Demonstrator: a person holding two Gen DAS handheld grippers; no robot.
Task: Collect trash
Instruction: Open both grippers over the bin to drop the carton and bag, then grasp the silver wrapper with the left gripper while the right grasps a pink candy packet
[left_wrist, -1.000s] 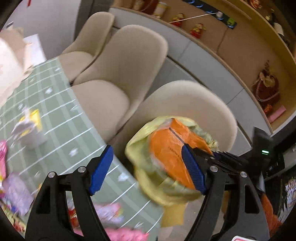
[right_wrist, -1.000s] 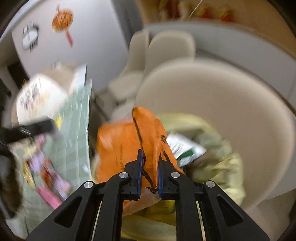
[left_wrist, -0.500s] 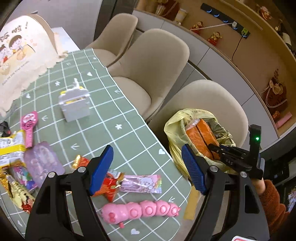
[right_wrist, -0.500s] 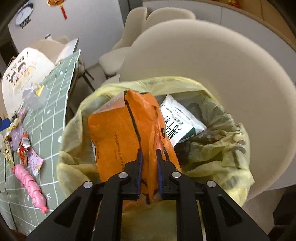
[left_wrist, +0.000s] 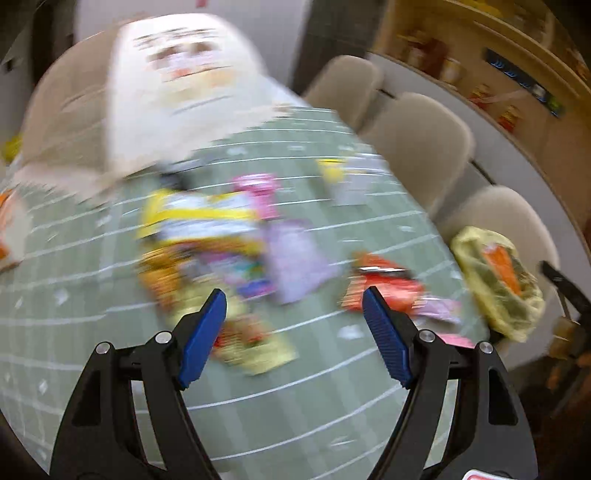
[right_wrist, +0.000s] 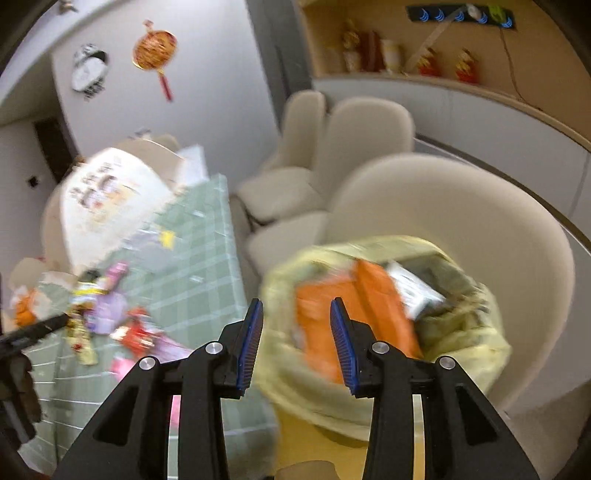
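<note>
Now right gripper (right_wrist: 296, 343) opening, above orange wrapper (right_wrist: 354, 314)

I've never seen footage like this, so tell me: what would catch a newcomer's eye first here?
Probably the yellow trash bag sitting on a beige chair, with a bright orange packet poking out of it; the right tool hangs just above, its jaws opening with nothing between them. Next, the colourful heap of snack wrappers strewn over the green checked tablecloth, with the open left tool over it.
</note>
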